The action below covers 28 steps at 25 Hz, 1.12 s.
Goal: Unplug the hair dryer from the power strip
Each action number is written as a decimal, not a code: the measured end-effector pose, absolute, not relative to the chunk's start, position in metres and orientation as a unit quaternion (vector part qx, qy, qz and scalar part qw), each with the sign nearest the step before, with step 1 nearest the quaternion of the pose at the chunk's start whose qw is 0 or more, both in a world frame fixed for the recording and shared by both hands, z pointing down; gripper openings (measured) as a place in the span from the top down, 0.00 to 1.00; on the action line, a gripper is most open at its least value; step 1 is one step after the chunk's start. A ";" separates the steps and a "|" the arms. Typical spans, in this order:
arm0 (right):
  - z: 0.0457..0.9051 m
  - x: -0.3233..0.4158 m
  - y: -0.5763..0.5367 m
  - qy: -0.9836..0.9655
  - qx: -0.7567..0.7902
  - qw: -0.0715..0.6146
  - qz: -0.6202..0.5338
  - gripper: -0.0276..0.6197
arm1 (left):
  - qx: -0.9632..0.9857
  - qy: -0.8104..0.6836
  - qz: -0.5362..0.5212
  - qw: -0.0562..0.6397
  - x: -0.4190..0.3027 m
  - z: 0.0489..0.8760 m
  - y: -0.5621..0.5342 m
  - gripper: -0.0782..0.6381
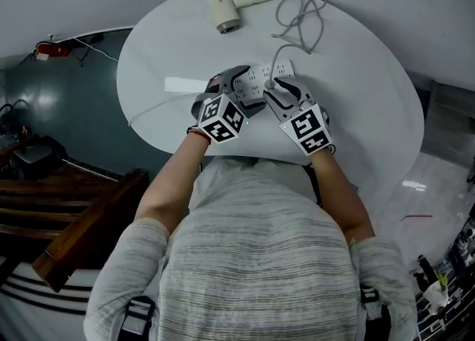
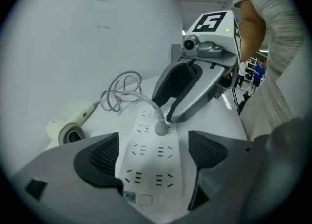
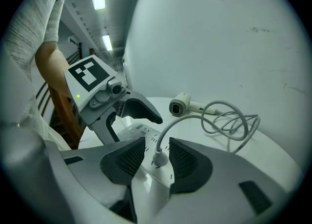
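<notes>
A white power strip (image 1: 261, 73) lies on the round white table (image 1: 356, 109). The cream hair dryer (image 1: 225, 11) rests at the far edge, and its grey cord (image 1: 300, 24) loops back to a plug (image 2: 161, 128) seated in the strip. My left gripper (image 2: 153, 154) is open and straddles the strip's near end, one pad over each long side. My right gripper (image 3: 158, 162) is open too. The plug (image 3: 160, 158) stands between its pads with a thin gap on each side. Both grippers sit close together over the strip, the left gripper (image 1: 239, 93) beside the right gripper (image 1: 278, 94).
A flat white slip (image 1: 182, 85) lies on the table left of the strip. Dark wooden furniture (image 1: 82, 228) stands on the floor below the table's left side. A plain wall rises behind the table.
</notes>
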State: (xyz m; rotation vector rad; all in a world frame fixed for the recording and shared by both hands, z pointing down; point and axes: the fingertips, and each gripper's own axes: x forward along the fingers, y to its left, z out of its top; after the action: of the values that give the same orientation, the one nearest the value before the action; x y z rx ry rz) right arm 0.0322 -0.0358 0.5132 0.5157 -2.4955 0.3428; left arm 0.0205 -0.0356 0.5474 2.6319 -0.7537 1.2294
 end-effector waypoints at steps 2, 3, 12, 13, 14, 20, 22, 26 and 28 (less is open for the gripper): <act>0.522 0.030 -0.037 -0.927 0.187 0.303 0.117 0.73 | 0.873 -0.238 0.421 0.064 0.023 0.558 -0.041 0.28; 0.526 0.029 -0.037 -0.924 0.185 0.314 0.112 0.73 | 0.873 -0.232 0.425 0.064 0.023 0.563 -0.043 0.28; 0.542 0.025 -0.037 -0.910 0.189 0.360 0.086 0.73 | 0.866 -0.155 0.463 0.112 0.027 0.590 -0.041 0.21; 0.543 0.025 -0.037 -0.909 0.191 0.361 0.087 0.73 | 0.862 -0.147 0.471 0.115 0.027 0.593 -0.039 0.21; 0.543 0.024 -0.037 -0.908 0.192 0.362 0.087 0.73 | 0.861 -0.145 0.473 0.116 0.028 0.594 -0.039 0.20; 0.545 0.021 -0.041 -0.904 0.196 0.369 0.093 0.74 | 0.870 -0.142 0.464 0.081 0.046 0.594 -0.048 0.21; 0.548 0.021 -0.041 -0.902 0.194 0.375 0.088 0.74 | 0.869 -0.140 0.470 0.069 0.048 0.596 -0.047 0.21; 0.550 0.021 -0.042 -0.903 0.194 0.377 0.070 0.77 | 0.870 -0.140 0.469 0.063 0.049 0.596 -0.047 0.21; 0.549 0.021 -0.041 -0.904 0.193 0.375 0.062 0.78 | 0.870 -0.140 0.469 0.063 0.049 0.596 -0.047 0.21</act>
State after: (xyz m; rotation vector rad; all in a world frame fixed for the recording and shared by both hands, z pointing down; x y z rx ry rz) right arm 0.0209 -0.0412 0.5494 0.4934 -2.3146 0.1578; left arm 0.0486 -0.0473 0.5962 2.6275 -0.4238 1.4178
